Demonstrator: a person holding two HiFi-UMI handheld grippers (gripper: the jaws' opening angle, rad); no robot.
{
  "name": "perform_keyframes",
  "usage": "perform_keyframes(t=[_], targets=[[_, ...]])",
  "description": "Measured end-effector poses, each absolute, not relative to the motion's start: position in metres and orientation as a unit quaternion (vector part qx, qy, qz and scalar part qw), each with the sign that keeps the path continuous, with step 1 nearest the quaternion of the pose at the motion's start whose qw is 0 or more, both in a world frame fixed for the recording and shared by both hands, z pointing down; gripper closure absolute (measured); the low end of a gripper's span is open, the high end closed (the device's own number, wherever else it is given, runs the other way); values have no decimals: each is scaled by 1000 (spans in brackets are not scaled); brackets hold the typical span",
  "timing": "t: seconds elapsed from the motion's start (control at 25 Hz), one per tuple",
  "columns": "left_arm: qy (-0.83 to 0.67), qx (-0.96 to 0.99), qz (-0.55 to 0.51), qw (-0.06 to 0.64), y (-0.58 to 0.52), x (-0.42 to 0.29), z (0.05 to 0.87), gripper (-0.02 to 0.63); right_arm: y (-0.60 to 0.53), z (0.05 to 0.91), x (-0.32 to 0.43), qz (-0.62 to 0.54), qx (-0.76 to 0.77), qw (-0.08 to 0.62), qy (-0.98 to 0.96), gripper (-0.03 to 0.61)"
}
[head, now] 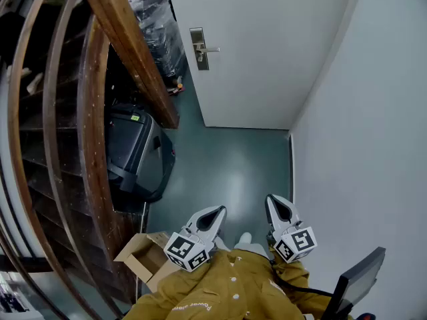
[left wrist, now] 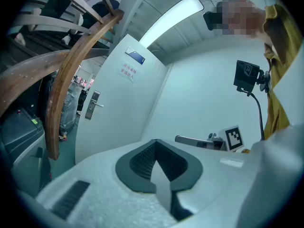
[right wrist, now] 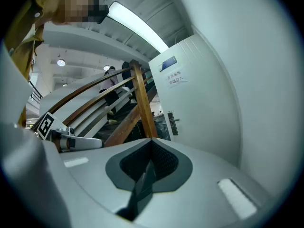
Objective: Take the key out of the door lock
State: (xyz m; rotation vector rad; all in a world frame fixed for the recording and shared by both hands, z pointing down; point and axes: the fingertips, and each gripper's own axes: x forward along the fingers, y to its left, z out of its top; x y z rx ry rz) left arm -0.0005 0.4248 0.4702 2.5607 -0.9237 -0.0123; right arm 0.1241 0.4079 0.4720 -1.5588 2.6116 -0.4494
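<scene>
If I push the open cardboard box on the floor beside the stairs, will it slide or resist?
The cardboard box probably slides easily: the floor looks smooth. Its open flaps look thin, so they would likely bend when pushed. Its contents are hidden, so its weight is uncertain.

You stood on a teal floor (head: 227, 165), a plain white wall (head: 373, 112) to your right, a wooden stair rail (head: 130, 52) to your left with a cardboard box (head: 140, 257) near its foot; a strip light (left wrist: 171, 20) glowed overhead
</scene>
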Motion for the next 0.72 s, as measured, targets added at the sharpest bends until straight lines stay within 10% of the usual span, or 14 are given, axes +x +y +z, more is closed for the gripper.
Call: perform_keyframes(t=[0.72], targets=[[-332,919,-16,211,390,-33,465,615,374,467,81,-162,-473,49,865,520]])
